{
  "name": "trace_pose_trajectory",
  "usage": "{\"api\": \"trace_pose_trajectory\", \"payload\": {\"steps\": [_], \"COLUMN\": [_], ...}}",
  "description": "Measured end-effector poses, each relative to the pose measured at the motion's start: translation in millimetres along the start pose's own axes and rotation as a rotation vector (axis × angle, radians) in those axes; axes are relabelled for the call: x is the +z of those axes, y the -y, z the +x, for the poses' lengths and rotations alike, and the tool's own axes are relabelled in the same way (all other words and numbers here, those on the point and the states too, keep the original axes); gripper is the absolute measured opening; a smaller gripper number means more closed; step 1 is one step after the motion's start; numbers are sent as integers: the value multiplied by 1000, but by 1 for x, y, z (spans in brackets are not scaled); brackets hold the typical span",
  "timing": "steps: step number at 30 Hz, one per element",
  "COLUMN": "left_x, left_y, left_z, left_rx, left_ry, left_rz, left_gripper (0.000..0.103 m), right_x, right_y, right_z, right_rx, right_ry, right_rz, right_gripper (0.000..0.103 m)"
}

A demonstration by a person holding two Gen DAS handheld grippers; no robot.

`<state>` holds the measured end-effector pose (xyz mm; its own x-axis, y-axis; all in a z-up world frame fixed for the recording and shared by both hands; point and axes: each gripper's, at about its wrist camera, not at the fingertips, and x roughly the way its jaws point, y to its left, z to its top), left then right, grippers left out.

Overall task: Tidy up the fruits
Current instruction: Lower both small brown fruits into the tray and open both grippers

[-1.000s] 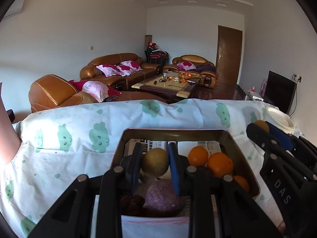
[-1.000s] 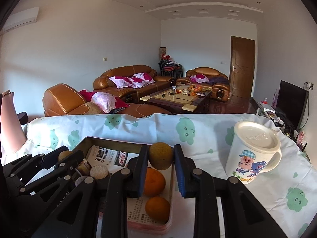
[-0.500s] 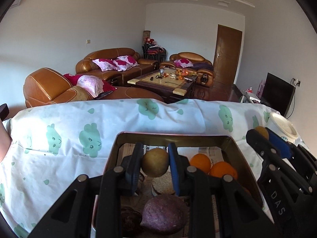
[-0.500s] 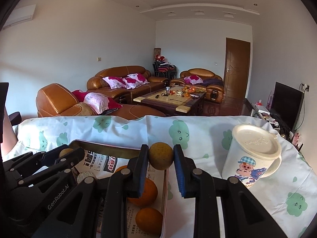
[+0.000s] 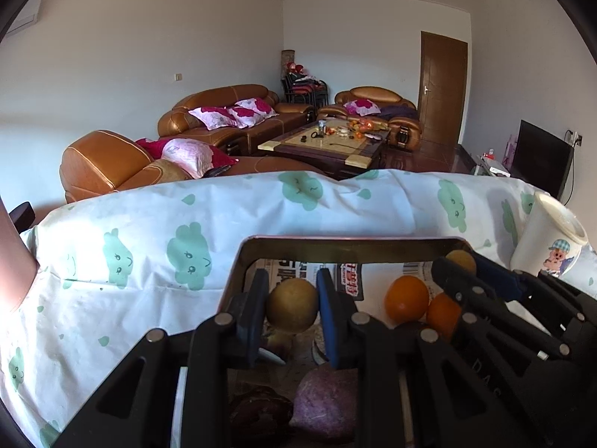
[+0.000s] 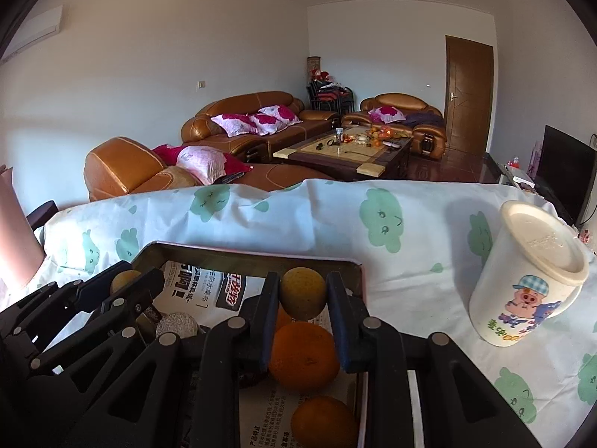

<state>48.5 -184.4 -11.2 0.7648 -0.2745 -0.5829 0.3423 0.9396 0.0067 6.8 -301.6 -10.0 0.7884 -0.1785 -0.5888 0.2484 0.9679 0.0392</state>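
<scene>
A newspaper-lined metal tray (image 5: 354,240) (image 6: 242,252) lies on the cloud-print cloth. In it are oranges (image 5: 406,298) (image 6: 304,354), a purple fruit (image 5: 324,407) and a dark item (image 5: 261,414). My left gripper (image 5: 292,291) is shut on a round yellow-brown fruit (image 5: 292,306) above the tray's left half. My right gripper (image 6: 303,287) is shut on a similar yellow-brown fruit (image 6: 303,295) above the oranges at the tray's right side. Each gripper also shows at the edge of the other's view, fruit in its jaws.
A lidded white mug (image 6: 526,280) (image 5: 548,239) with a cartoon pig stands on the cloth right of the tray. A pale round item (image 6: 176,324) lies in the tray. A person's arm (image 5: 15,261) shows at the far left. Sofas and a coffee table lie beyond.
The right gripper has carried its fruit left and lower, from the tray's right edge back over the oranges. The left gripper has shifted a little with its fruit. Both grips stay the same.
</scene>
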Motion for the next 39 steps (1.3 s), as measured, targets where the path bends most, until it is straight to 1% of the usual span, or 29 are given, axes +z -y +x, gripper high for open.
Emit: {"api": "trace_pose_trajectory", "payload": {"steps": [2,5,9,20,27,33,36,39], "left_x": [-1,-1,-2,-5,-5,-6,-7,-7], "left_y": [-1,-1,-1,-7,-8,-5,-4,-4], "left_z": [2,3,3,4,3,7,5,1], "left_rx": [-3,0,2,22,34,11,4,8], "left_ry": [-14,-11,-7,-27,-29,-62,-61,-41], "left_rz": [-2,-2,2,-20,-27,-21,-23,-26], "left_gripper": [27,27,27,27,27,27,29,34], "right_x": [0,-1,-3,-3,-3,-4,-4,-4], "right_y": [-2,-1,-1,-5,-8,-7,-7,-7], "right_z": [8,9,16,15,15,14,13,10], "right_rx": [17,30,56,69,111,148,159,155], "right_ry": [-37,-46,-83,-89,-90,-95,-95,-89], "right_rz": [-4,-3,-5,-26,-37,-43,-42,-47], "right_gripper": [28,28,28,28,29,29,30,31]}}
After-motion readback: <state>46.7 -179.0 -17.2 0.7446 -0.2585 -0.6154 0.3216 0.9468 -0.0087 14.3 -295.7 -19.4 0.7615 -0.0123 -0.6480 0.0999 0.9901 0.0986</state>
